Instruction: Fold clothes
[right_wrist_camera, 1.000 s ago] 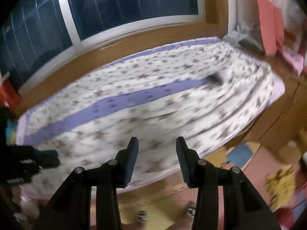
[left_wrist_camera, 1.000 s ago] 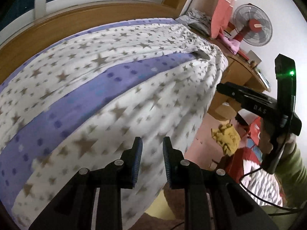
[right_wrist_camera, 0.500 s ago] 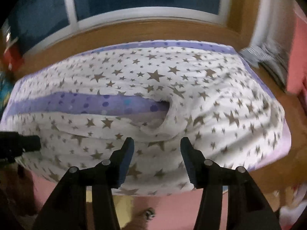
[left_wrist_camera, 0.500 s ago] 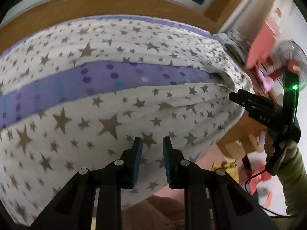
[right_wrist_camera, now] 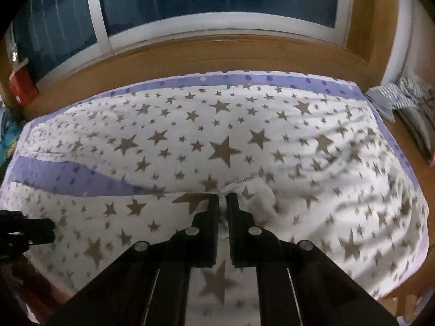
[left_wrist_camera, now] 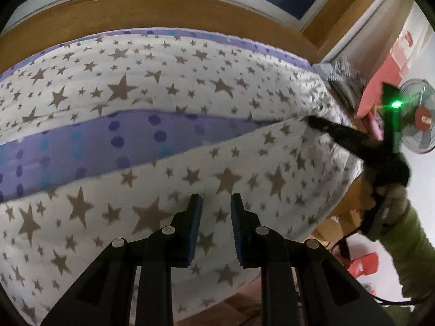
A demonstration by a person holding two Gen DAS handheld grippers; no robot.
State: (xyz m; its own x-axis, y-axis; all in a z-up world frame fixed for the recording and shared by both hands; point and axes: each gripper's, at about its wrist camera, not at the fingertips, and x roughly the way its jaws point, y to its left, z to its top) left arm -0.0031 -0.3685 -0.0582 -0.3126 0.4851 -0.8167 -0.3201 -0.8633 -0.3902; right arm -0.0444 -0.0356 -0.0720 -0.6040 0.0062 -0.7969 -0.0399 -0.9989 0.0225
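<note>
A white cloth with brown stars (left_wrist_camera: 225,87) (right_wrist_camera: 223,149) lies spread over a purple dotted sheet (left_wrist_camera: 108,141) (right_wrist_camera: 68,176). The sheet shows as a band where two of the cloth's edges stay apart. My right gripper (right_wrist_camera: 223,197) is shut on the cloth's hemmed edge, with a pinch of white fabric bunched between its pads. In the left wrist view the same gripper (left_wrist_camera: 312,122) rests at the cloth's right side. My left gripper (left_wrist_camera: 213,198) hovers over the near part of the cloth, jaws a little apart and nothing between them. It also shows at the right wrist view's left edge (right_wrist_camera: 27,231).
A wooden ledge (right_wrist_camera: 217,51) under a dark window runs behind the bed. Striped clothes (right_wrist_camera: 402,95) lie at the far right corner, a red box (right_wrist_camera: 23,87) at the far left. A fan (left_wrist_camera: 424,116) stands to the right. A green sleeve (left_wrist_camera: 407,258) holds the right gripper.
The right gripper came down to the cloth's folded edge and closed on it, after standing wide open. The left gripper slid across the near part of the cloth with the same gap.
</note>
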